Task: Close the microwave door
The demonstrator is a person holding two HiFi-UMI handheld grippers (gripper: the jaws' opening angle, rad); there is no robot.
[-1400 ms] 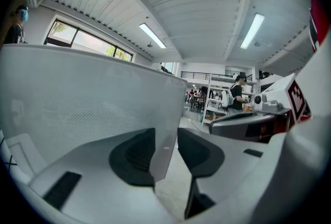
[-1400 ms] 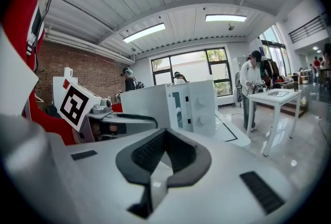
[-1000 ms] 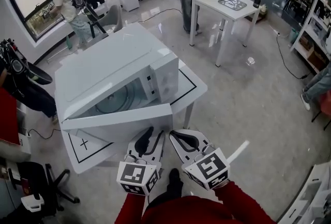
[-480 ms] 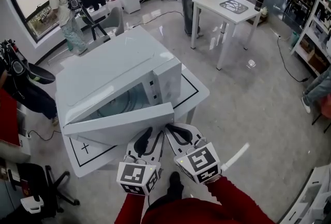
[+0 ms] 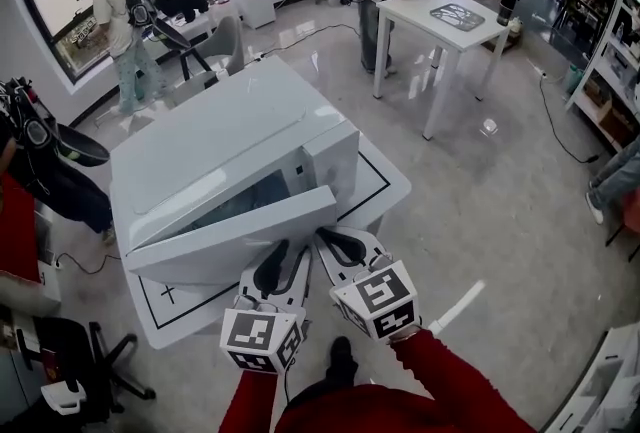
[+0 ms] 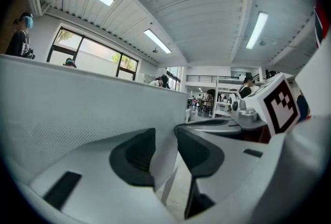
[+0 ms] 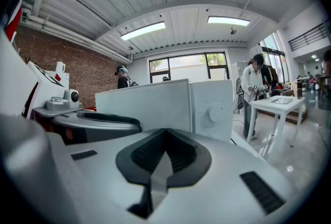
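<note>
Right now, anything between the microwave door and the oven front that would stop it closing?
Nothing visible. The microwave door is ajar; the gap to the microwave body shows only dark cavity, though part is hidden. The left gripper and right gripper are on the door's outer side.

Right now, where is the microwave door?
Head view, left of centre: the microwave door stands partly open, right ahead of the left hand-held gripper.

No words or numbers are legible; only a cross mark (image 5: 168, 293) drawn on the white surface (image 5: 388, 183), lower left.
</note>
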